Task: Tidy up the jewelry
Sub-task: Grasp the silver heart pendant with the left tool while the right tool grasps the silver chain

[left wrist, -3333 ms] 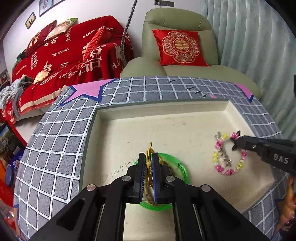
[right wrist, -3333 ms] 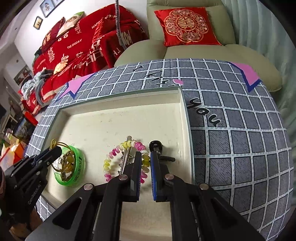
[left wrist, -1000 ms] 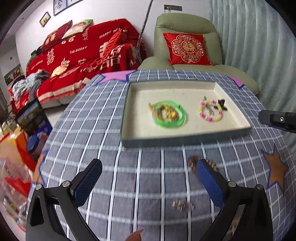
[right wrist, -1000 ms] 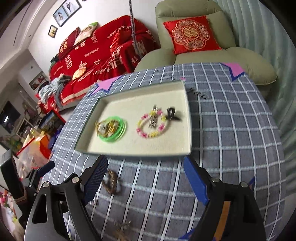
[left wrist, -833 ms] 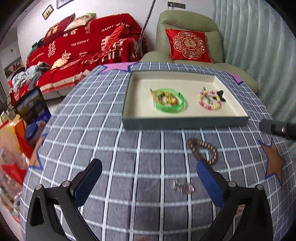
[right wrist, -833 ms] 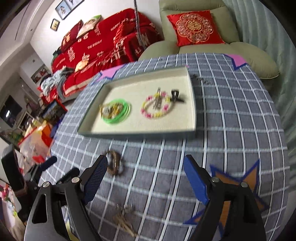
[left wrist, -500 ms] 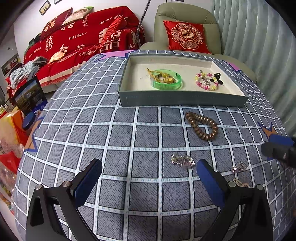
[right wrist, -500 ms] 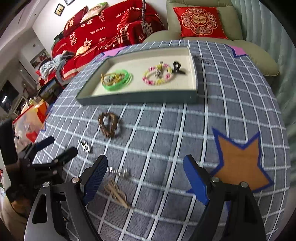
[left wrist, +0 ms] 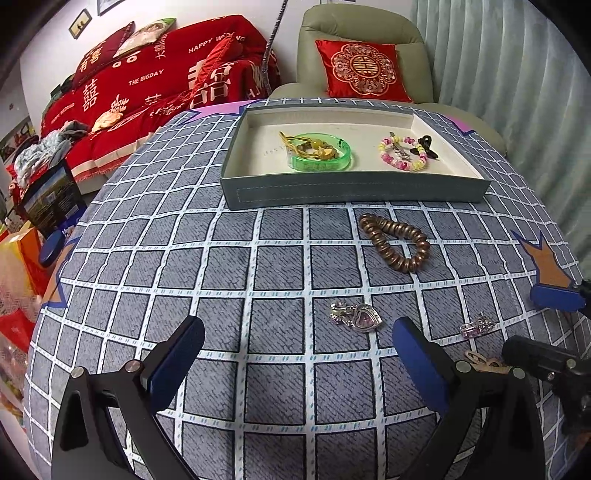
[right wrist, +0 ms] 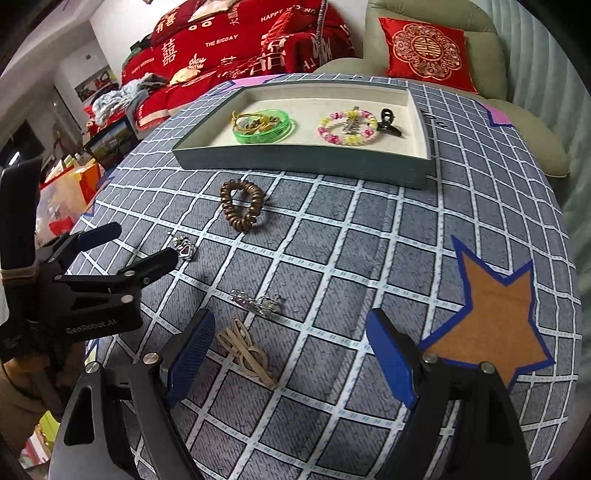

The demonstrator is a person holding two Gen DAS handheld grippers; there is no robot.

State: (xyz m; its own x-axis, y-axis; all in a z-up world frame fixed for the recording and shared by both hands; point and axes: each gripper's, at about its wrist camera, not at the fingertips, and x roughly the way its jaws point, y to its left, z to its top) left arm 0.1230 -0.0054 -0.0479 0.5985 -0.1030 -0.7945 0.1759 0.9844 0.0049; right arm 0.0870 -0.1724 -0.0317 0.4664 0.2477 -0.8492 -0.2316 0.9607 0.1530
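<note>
A grey-green tray [left wrist: 354,189] [right wrist: 295,162] at the far side holds a green bangle [left wrist: 321,154] with a gold cord, a pink-yellow bead bracelet [left wrist: 402,154] and a black clip [left wrist: 425,144]. On the checked cloth in front lie a brown coil bracelet [left wrist: 395,242] [right wrist: 240,205], a silver heart pendant [left wrist: 356,316] [right wrist: 183,247], a small silver piece [left wrist: 476,326] [right wrist: 258,301] and a beige hair clip [right wrist: 245,352]. My left gripper [left wrist: 295,354] [right wrist: 129,247] stands open just short of the pendant. My right gripper [right wrist: 291,358] [left wrist: 546,325] stands open, the beige clip beside its left finger.
A round table [left wrist: 155,229] with orange stars [right wrist: 495,325] on its checked cloth. Behind it stand a red-covered sofa [left wrist: 155,85] and a green armchair [left wrist: 365,33] with a red cushion. Bags and boxes [left wrist: 22,266] lie on the floor at the left.
Both grippers drew back from the tray and sank toward the near cloth. Their jaws, shut at the tray at first, now stand wide. The loose pieces came into view.
</note>
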